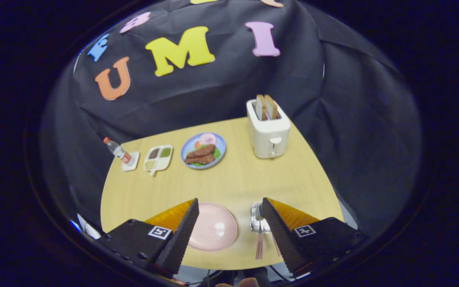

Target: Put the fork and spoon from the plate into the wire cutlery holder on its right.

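**A:** Gripper view first: what are your tongs [229,223] at?

**B:** My fingers are spread wide and hold nothing, raised above the table's [237,179] near edge. I keep them apart so both targets stay in sight.

**A:** Where's the cutlery?

**B:** The pink plate [213,230] between my fingers looks bare. Pink handles [259,244] stick out of the wire holder [256,217] just right of it, beside my right finger. I judge both pieces are in, though the finger hides part.
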A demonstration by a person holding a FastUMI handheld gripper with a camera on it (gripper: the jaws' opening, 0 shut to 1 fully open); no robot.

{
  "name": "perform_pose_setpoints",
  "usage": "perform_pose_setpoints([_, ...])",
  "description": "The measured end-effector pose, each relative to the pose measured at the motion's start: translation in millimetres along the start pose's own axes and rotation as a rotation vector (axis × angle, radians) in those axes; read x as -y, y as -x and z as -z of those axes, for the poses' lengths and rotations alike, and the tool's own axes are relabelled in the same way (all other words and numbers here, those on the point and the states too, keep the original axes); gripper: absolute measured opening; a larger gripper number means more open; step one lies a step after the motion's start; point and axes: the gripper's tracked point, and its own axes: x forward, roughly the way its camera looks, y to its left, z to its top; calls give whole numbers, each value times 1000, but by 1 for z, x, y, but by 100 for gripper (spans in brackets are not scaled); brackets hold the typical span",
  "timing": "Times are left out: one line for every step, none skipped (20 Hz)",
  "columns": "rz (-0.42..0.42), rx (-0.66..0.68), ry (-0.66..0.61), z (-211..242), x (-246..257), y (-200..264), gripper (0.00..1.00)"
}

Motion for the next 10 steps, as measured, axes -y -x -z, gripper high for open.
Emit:
perform_pose_setpoints([-10, 66, 20, -8, -11, 13, 96])
perform_pose_setpoints([-20, 124, 30, -15, -21, 25, 96])
perform_pose_setpoints([-31, 180, 40, -20, -32, 37, 96])
perform_pose_setpoints([-37, 228, 52, -22, -40, 46, 96])
perform_pose_setpoints([-46, 274, 66, -21, -50, 53, 96])
perform_pose_setpoints([-51, 313, 78, -21, -57, 59, 96])
perform_pose_setpoints([-58, 349, 84, -19, -65, 64, 96])
perform_pose_setpoints([-65, 371, 88, -15, -71, 69, 96])
perform_pose_setpoints([-67, 393, 86, -8, -76, 75, 96])
perform_pose_setpoints([-64, 410, 83, -4, -79, 79, 96])
